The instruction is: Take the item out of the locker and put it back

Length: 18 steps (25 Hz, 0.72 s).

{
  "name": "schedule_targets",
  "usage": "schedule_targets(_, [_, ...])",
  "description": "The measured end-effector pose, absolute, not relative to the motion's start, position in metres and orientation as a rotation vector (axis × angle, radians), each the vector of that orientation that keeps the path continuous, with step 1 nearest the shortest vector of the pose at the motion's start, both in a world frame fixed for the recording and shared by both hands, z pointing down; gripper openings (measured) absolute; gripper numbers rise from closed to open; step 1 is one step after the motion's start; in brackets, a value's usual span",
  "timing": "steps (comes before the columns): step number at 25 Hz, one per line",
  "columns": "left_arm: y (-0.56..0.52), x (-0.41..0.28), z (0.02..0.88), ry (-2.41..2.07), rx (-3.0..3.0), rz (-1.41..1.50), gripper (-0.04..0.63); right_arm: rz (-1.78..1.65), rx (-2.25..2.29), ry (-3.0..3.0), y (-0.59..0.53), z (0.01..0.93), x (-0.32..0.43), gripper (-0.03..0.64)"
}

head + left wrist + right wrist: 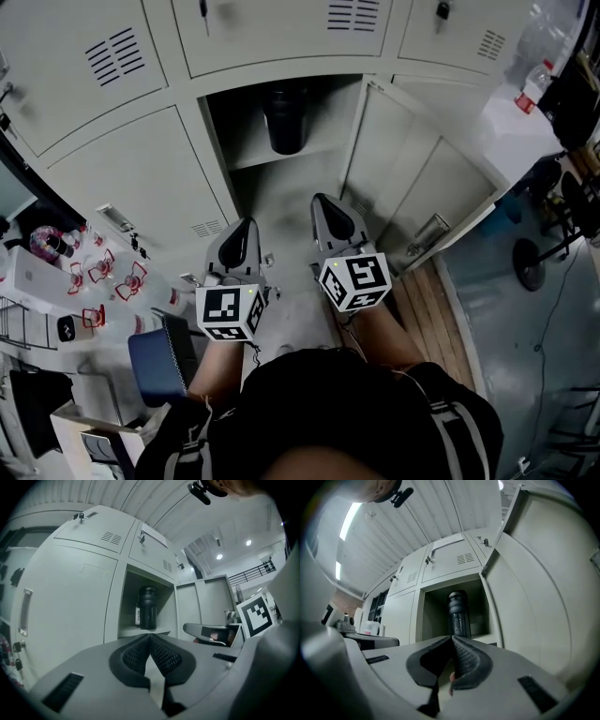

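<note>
Standing upright on the shelf [246, 157] of the open locker [349, 103], roughly midway between the shelf's left and right edges, the dark bottle [285, 117] is recorded as the only item seen in that compartment. Its fill cannot be judged through the dark wall. Neighbouring compartments are shut, so their contents are unseen. The left tool [246, 227] and the right tool [324, 202] are held side by side in front of the opening, well apart from the bottle. In both gripper views each tool's jaws are pressed together with nothing between them. A bottle on the shelf with both tools empty fits either a bottle yet to be lifted out or one already returned, and this is left undecided. Risks noted: the bottle is tall and narrow, so a nudge high on its side would likely topple it against the compartment wall. Its round, smooth body might slip from a shallow pinch. The open door [422, 178] at the right could be struck by the right tool.
</note>
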<state>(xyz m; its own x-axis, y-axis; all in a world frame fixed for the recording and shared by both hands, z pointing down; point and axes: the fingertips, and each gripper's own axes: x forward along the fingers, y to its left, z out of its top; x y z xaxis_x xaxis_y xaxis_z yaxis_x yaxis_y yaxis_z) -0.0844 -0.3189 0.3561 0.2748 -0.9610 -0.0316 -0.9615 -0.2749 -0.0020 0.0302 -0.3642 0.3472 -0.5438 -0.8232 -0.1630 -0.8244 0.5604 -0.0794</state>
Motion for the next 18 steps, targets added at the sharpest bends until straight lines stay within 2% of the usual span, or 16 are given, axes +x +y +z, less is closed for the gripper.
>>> schedule_targets(18, [-0.307, -0.074, 0.352, 1.900, -2.465, 0.041, 0.012, 0.006, -1.335, 2.652, -0.350, 0.346, 0.031, 0.012])
